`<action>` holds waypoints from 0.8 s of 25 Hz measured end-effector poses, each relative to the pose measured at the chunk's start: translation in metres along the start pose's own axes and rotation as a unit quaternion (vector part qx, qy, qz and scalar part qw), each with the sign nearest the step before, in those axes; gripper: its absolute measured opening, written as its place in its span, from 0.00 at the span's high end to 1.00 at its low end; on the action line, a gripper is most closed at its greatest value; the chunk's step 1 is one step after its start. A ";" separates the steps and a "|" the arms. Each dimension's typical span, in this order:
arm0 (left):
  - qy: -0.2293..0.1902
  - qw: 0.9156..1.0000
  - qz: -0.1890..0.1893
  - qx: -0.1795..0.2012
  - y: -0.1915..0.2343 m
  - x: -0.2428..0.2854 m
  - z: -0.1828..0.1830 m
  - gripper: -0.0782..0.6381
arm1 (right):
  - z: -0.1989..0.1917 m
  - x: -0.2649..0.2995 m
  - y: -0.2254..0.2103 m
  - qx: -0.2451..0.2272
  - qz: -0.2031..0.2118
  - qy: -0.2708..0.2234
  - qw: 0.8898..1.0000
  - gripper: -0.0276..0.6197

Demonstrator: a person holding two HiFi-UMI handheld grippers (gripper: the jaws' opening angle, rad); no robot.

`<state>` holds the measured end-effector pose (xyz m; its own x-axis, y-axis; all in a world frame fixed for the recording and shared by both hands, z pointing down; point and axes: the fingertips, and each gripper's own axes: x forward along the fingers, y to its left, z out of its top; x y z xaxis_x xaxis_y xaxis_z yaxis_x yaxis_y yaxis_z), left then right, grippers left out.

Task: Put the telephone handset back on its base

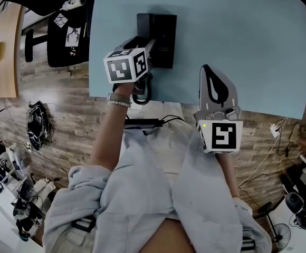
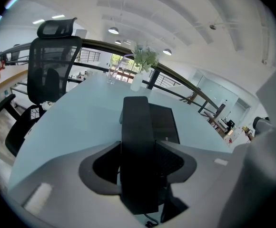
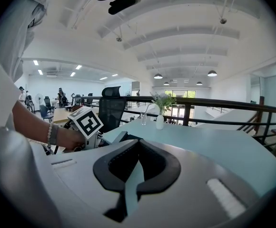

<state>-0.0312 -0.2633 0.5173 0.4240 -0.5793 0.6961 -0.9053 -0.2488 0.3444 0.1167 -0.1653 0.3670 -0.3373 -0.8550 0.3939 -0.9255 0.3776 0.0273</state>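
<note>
Over blue table (image 2: 81,122), left tool (image 2: 139,156) grips handset (image 2: 137,122).

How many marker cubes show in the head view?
2. One marker cube sits on the left gripper, beside the telephone base; the other sits on the right gripper, at lower right. None seems hidden.

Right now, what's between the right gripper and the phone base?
Only bare blue table, seen in the head view. The right gripper, jaws shut and empty, sits right of the base; the left gripper holds the handset.
</note>
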 end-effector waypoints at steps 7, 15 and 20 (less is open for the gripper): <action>0.006 1.000 -0.010 0.005 -0.001 -0.002 -0.002 0.58 | 0.002 0.001 0.004 -0.001 0.004 -0.001 1.000 0.95; 0.005 1.000 -0.022 0.008 -0.003 -0.001 -0.001 0.58 | 0.001 0.001 0.008 -0.002 0.002 0.001 1.000 0.95; 0.005 0.999 -0.028 0.016 -0.007 -0.004 -0.003 0.58 | 0.002 0.000 0.009 -0.005 0.003 -0.002 1.000 0.95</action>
<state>-0.0269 -0.2572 0.5137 0.4746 -0.5564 0.6820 -0.8801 -0.3060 0.3629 0.1085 -0.1626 0.3651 -0.3429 -0.8542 0.3908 -0.9221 0.3855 0.0335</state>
